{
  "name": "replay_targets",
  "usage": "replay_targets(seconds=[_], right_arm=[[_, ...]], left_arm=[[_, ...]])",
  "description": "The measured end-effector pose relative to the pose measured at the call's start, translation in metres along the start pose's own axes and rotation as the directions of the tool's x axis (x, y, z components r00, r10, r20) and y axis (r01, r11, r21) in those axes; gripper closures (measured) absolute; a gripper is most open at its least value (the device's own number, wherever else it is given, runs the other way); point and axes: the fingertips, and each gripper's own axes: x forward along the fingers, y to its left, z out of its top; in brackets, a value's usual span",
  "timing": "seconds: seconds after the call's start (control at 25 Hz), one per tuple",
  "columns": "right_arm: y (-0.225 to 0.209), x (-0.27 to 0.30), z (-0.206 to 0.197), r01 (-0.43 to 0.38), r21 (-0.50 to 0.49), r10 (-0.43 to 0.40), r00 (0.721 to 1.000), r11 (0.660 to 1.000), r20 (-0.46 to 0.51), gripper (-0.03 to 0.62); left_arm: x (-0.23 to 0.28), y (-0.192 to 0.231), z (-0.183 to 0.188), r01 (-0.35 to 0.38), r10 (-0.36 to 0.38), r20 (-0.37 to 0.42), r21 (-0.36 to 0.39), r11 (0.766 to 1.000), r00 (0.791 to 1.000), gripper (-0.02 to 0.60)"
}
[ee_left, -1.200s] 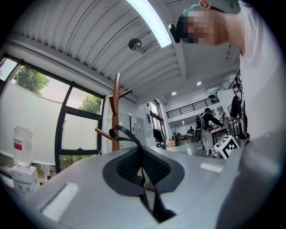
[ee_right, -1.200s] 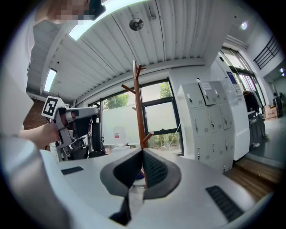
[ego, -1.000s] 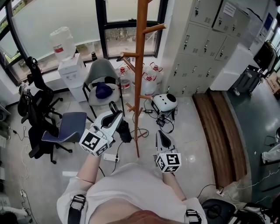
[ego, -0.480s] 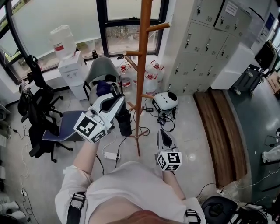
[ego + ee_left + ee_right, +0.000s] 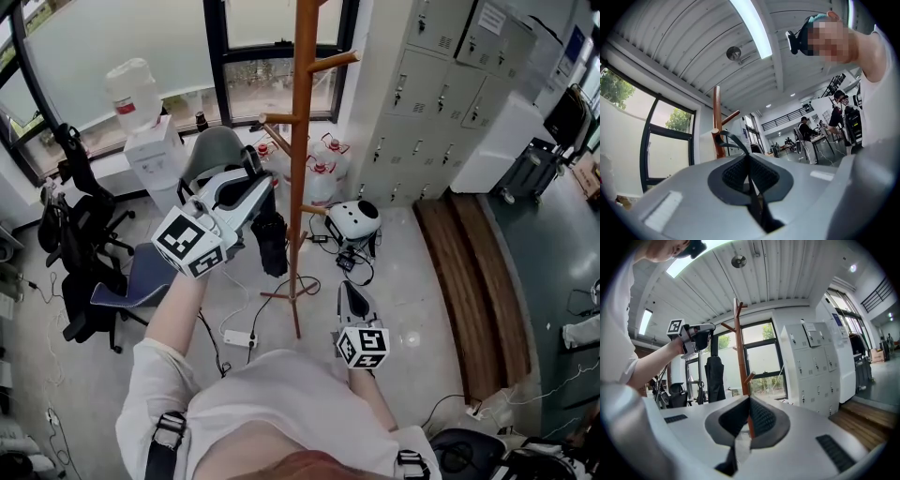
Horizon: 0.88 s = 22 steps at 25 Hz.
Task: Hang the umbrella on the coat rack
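Umbrella (image 5: pixel 272 246) hangs below left gripper (image 5: pixel 251 170), strap (image 5: pixel 732 139) pinched between its jaws.

umbrella (image 5: pixel 271 240): black | coat rack (image 5: pixel 300 141): orange-brown | lockers (image 5: pixel 441 84): pale grey | bench (image 5: pixel 473 281): brown | chair seat (image 5: pixel 127 284): blue

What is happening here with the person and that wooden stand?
A person holds a gripper in each hand. The left gripper, fingers shut on the strap, holds a folded black umbrella up beside the coat rack, the strap near a peg's tip but not clearly over it. The right gripper is low, shut and empty.
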Motion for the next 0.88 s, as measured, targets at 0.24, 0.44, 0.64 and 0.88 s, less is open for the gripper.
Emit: replay_targets(seconds=[0.24,0.44,0.64,0.88], right_arm=[[-0.004,0.000,-0.001,0.011,0.005,-0.011,1.000,1.000,-0.006,0.586],[-0.008,0.000,-0.005,0.019,0.014,-0.019,1.000,1.000,-0.009,0.586],[-0.012,-0.002,-0.007,0.025,0.021,-0.025,1.000,0.999,-0.009,0.586],[-0.012,0.001,-0.007,0.025,0.027,-0.024,1.000,0.999,-0.014,0.586]], left_arm=[[0.015,0.012,0.016,0.048,-0.049,0.014,0.040,0.998,0.999,0.571],[0.024,0.014,0.027,0.065,-0.067,0.014,0.070,0.995,0.998,0.571],[0.033,0.019,0.035,0.098,-0.099,0.013,0.070,0.993,0.995,0.571],[0.043,0.029,0.025,0.115,-0.114,-0.016,0.032,0.993,0.993,0.571]])
